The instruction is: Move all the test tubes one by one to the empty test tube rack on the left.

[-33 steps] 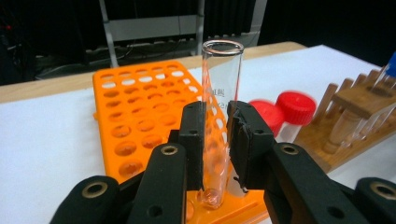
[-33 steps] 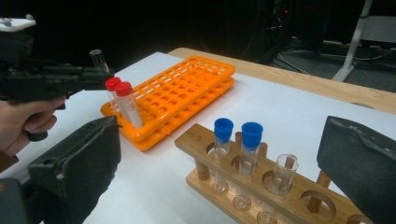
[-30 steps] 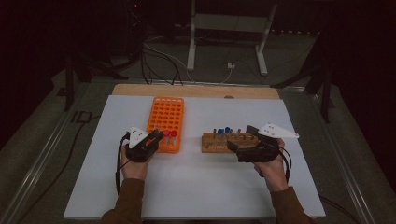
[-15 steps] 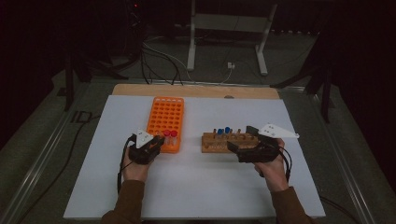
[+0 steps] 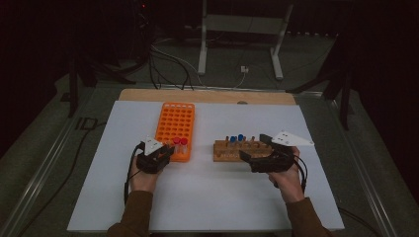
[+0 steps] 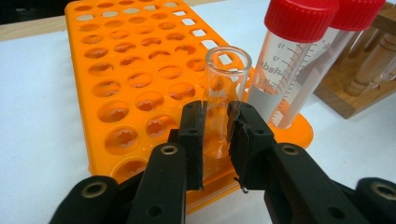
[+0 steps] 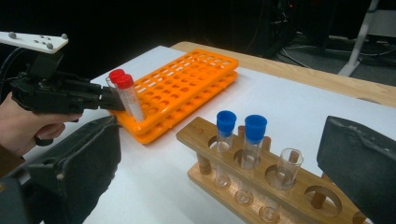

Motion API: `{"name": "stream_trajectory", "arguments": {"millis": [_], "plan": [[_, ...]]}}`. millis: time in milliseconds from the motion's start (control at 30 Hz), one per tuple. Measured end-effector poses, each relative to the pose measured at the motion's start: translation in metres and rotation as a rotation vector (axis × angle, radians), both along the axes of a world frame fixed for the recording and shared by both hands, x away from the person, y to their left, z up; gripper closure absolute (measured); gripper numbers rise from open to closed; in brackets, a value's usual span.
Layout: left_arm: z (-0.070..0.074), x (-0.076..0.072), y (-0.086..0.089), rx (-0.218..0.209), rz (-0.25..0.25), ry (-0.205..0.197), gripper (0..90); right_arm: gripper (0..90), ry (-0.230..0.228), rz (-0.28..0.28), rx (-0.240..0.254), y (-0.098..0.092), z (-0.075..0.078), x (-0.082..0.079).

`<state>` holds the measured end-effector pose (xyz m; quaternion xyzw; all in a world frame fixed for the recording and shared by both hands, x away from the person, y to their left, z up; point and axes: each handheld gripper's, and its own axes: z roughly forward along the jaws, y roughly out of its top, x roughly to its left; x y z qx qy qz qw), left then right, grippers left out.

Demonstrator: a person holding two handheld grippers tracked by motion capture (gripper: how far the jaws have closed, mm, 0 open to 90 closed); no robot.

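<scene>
So I had the left gripper (image 6: 216,135) clamped on an open glass tube (image 6: 223,95) standing in the orange rack (image 6: 116,88); the right gripper (image 7: 219,168) gaped wide by the wooden rack (image 7: 261,186).

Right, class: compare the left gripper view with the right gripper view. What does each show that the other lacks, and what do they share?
Left gripper view: the left gripper shut on an uncapped glass tube seated in the rack, and printed scale marks on a red-capped tube.

Right gripper view: two blue-capped tubes in the wooden rack, between the right gripper's wide-open jaws.

Both: the orange rack, red caps, white table.
</scene>
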<state>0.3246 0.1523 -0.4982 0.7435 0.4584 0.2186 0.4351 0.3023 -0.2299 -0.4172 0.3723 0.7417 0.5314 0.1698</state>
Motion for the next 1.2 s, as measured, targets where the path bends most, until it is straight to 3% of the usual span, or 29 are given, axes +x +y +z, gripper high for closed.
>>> {"name": "stream_trajectory", "arguments": {"millis": [133, 433, 567, 733, 933, 1067, 1200], "plan": [[0.002, -0.002, 0.005, -0.033, 0.016, 0.01, 63.9, 0.0, 0.003, -0.009, 0.002, -0.002, -0.001, 0.001], [0.018, -0.012, 0.019, -0.19, 0.013, -0.002, 49.2, 0.0, 0.017, -0.043, 0.007, -0.008, -0.006, 0.006], [0.026, -0.015, 0.02, -0.25, 0.014, -0.018, 35.5, 3.1, 0.02, -0.072, 0.007, -0.013, -0.009, 0.01], [0.036, -0.017, 0.013, -0.224, 0.01, -0.046, 17.5, 8.1, 0.011, -0.116, -0.011, -0.019, -0.01, 0.017], [0.042, -0.018, 0.008, -0.219, 0.019, -0.067, 3.2, 20.8, 0.013, -0.146, -0.047, -0.02, -0.017, 0.029], [0.045, -0.019, 0.008, -0.222, 0.019, -0.088, 1.4, 31.3, 0.021, -0.142, -0.08, -0.014, -0.025, 0.034], [0.047, -0.02, 0.006, -0.22, 0.015, -0.092, 1.4, 49.3, 0.01, -0.129, -0.119, -0.006, -0.033, 0.036]]}}
